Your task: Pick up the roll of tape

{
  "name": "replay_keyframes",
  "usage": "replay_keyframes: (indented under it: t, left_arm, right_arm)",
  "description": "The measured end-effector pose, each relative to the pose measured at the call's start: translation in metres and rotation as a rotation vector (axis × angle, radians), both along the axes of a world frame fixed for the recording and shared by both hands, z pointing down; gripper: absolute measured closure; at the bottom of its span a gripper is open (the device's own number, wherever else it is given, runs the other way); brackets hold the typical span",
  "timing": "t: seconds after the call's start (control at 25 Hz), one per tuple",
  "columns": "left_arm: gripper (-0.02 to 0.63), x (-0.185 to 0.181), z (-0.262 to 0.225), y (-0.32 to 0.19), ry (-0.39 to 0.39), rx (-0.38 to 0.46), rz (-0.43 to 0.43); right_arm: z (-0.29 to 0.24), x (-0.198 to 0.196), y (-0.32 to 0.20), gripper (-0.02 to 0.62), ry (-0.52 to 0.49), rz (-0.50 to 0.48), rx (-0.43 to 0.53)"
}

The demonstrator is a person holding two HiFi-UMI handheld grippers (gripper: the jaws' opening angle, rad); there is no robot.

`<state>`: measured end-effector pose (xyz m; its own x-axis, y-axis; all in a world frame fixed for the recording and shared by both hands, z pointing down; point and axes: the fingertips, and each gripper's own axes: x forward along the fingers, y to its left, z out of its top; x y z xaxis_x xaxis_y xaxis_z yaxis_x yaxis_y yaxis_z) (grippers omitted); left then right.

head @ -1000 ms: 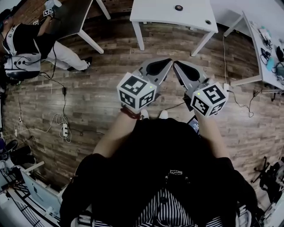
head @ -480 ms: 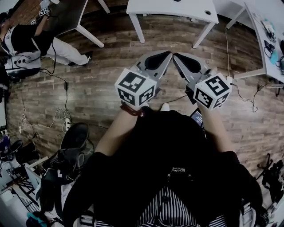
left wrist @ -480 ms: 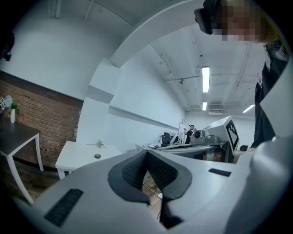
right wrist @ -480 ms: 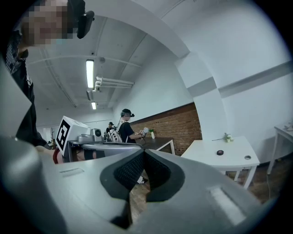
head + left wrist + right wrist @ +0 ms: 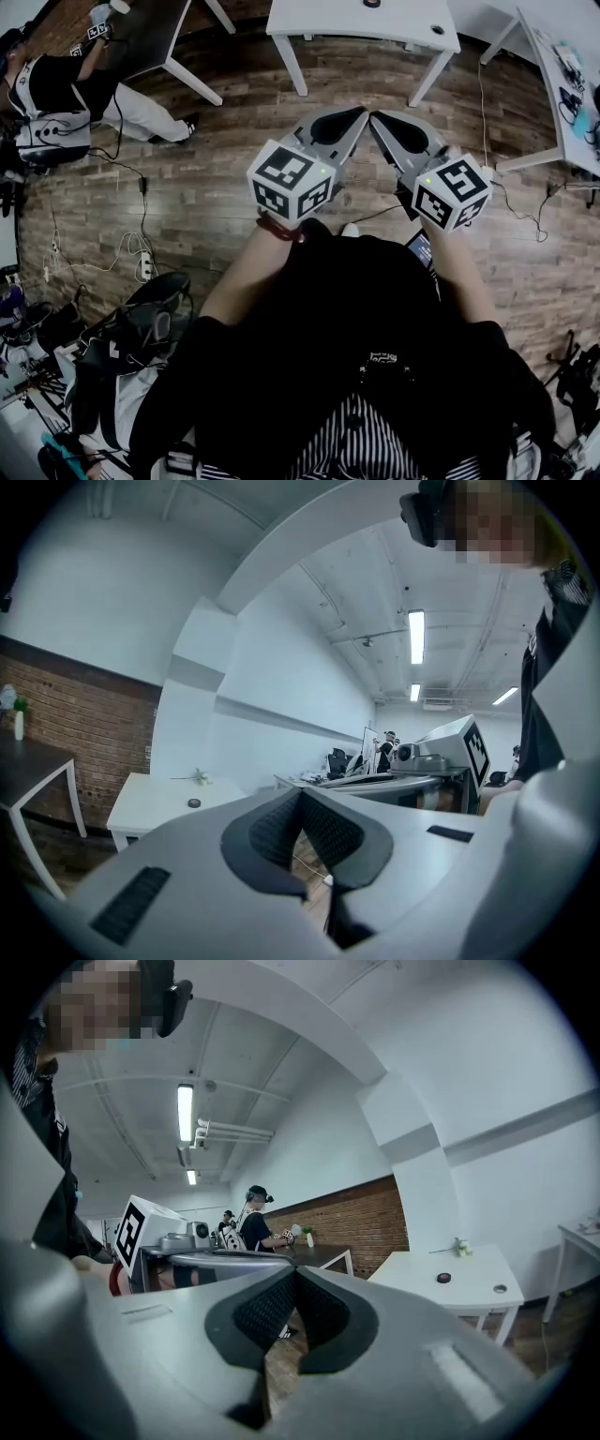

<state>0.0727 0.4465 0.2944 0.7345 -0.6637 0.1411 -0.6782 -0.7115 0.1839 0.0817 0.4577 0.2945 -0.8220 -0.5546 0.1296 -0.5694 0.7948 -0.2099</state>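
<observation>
Grey left hand-held gripper (image 5: 300, 797), right hand-held gripper (image 5: 293, 1272), both closed empty (pads meeting), ceiling lights (image 5: 415, 637) only in gripper views

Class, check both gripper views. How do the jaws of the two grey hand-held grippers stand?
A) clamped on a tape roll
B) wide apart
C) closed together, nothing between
C: on the left grey hand-held gripper and the right grey hand-held gripper the black ribbed pads meet at the tips, with nothing between.
</observation>
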Motion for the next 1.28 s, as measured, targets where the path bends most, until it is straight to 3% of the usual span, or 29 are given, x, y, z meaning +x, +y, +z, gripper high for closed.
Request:
replay_keyframes:
  t: [0.32,0.6,0.88,1.28]
  left_arm:
    - [0.603,0.019,0.003,-0.014,-0.018,-0.015,0.030]
    - [0.603,0.029,0.006,-0.048,-0.010,-0.004,0.122]
    - [0.603,0.077,0.001,-0.089,0.011,0.006,0.233]
    - [0.603,0.055,-0.009,-0.171,0.027,0.009,0.283]
  right_arm:
    - [0.002,0.018,-0.014,0.593,-0.023,0.002,-0.012]
    - [0.005,0.027,-0.046,0.593,-0.023,0.092,-0.003]
    - [0.002,0.074,-0.085,0.594,-0.011,0.206,-0.022]
    - [-0.010,0.051,-0.167,0.594,0.003,0.269,-0.013]
